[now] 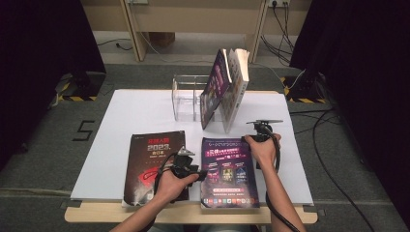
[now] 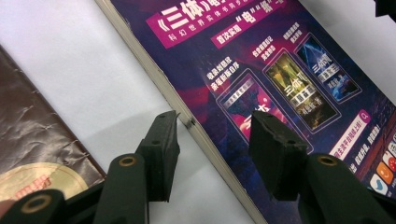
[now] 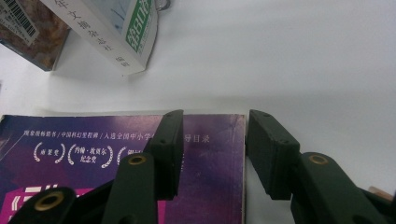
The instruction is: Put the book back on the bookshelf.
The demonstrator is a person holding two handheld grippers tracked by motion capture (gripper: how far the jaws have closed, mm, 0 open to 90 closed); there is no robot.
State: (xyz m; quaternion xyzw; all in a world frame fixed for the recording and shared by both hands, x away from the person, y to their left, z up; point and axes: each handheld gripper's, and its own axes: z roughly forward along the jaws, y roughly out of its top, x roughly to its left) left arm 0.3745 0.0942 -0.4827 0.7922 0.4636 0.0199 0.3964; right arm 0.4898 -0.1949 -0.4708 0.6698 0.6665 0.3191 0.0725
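Observation:
A purple book [image 1: 227,186] lies flat on the white table [image 1: 135,111], near the front edge. My left gripper [image 1: 198,170] is at its left edge. In the left gripper view, this gripper [image 2: 215,116] is open and straddles that edge: one jaw is over the table, the other over the cover [image 2: 280,60]. My right gripper [image 1: 256,135] is at the book's far right corner. In the right gripper view, it [image 3: 215,114] is open too, with the book's right edge [image 3: 238,154] between the jaws. Neither pair of pads presses on the book.
A dark brown book [image 1: 150,159] lies flat just left of the purple one, and its corner [image 2: 28,140] shows in the left gripper view. Two books [image 1: 227,82] lean upright against a clear plastic holder [image 1: 186,96] at the table's back. Their lower ends [image 3: 116,32] are just beyond my right gripper.

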